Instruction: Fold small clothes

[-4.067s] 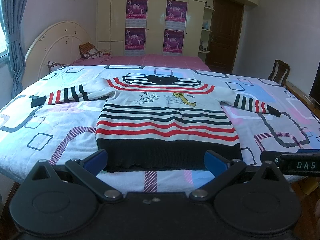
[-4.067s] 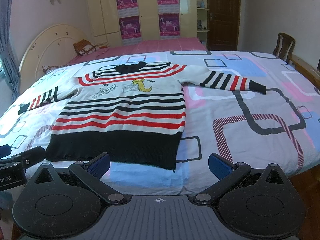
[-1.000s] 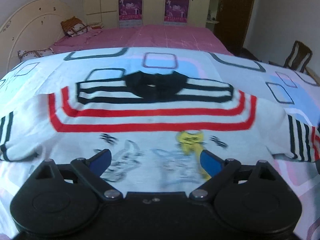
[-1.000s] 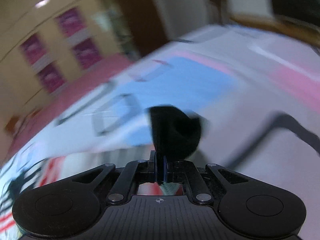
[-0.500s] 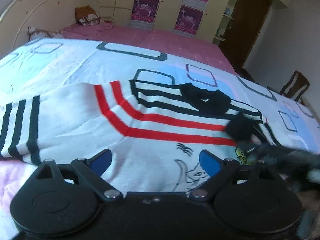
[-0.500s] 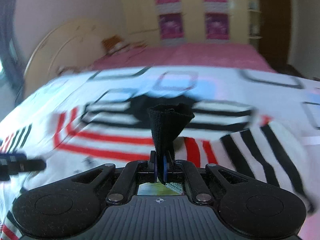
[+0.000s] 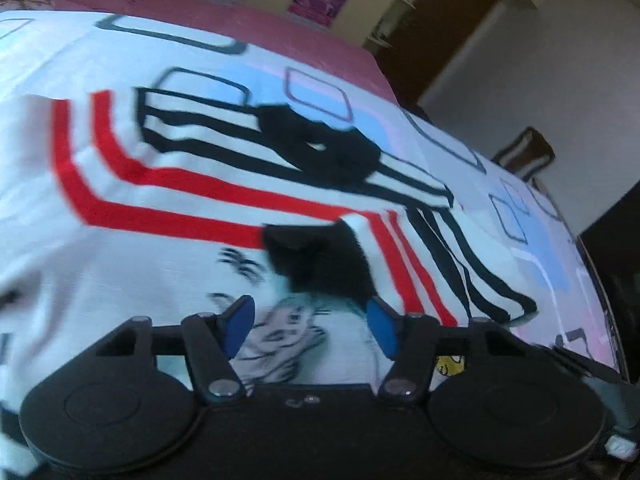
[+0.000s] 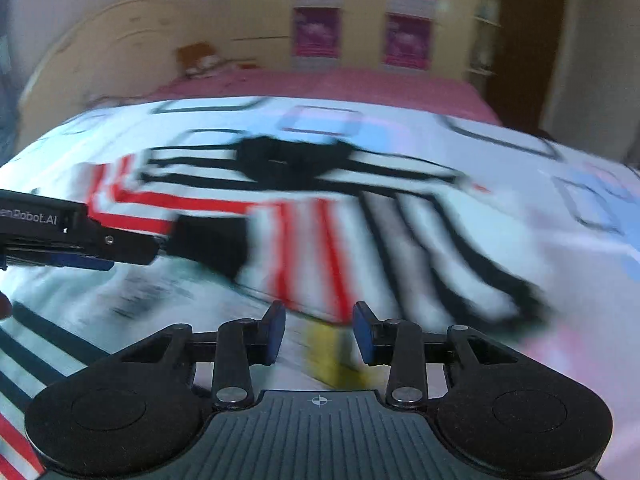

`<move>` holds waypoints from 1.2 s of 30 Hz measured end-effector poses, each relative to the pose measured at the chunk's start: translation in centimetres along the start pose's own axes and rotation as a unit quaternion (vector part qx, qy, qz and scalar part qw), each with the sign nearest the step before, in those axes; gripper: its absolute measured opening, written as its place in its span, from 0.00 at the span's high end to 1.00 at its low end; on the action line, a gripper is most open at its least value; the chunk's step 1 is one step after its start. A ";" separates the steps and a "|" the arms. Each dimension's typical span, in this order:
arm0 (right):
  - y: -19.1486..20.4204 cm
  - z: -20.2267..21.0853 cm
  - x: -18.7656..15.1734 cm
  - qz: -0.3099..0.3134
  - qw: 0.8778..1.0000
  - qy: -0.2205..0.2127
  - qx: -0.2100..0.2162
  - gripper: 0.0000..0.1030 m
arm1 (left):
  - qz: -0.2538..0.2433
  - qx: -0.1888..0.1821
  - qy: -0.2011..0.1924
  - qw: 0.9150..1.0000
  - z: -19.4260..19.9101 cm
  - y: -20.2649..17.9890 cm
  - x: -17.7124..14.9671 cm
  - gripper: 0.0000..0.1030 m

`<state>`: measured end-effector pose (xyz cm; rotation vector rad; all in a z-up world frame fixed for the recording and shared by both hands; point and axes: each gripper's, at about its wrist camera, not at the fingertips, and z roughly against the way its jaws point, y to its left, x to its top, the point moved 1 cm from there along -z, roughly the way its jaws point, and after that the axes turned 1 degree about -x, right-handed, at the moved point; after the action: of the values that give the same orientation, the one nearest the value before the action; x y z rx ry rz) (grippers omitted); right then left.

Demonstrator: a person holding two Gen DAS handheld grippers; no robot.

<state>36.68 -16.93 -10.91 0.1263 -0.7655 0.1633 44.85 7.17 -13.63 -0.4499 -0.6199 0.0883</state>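
Motion blur smeared the sweater and its folded sleeve across the right wrist view; the yellow print was unreadable. In the left wrist view, the sweater's lower body lay hidden behind the left gripper, and the frame's left edge cut off its other sleeve.

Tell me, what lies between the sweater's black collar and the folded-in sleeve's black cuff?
Only the sweater's own chest: black stripes, then red stripes, clearest in the left wrist view.

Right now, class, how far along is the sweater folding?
Done: the right sleeve lies folded across the sweater, its black cuff on the chest. In hand: nothing; the right gripper has just opened, jaws empty. Left: the other sleeve and folding the body.
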 end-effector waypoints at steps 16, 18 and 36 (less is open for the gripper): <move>-11.0 -1.8 -0.2 -0.152 0.987 0.006 -0.048 0.72 | -0.049 0.021 -0.076 0.996 -0.1 -1.6 3.3 0.94; -11.1 -1.8 -0.6 -0.151 0.988 0.006 -0.043 0.75 | -0.052 0.043 -0.092 0.993 1.4 -0.3 3.1 0.94; -9.6 1.6 0.5 -0.081 0.996 -0.042 -0.013 0.96 | -0.070 0.121 -0.091 0.986 2.7 2.1 -0.1 0.68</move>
<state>37.81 -26.56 -9.94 0.1707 -0.8381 -0.0064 43.29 10.07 -12.69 -0.1635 -0.8071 0.0701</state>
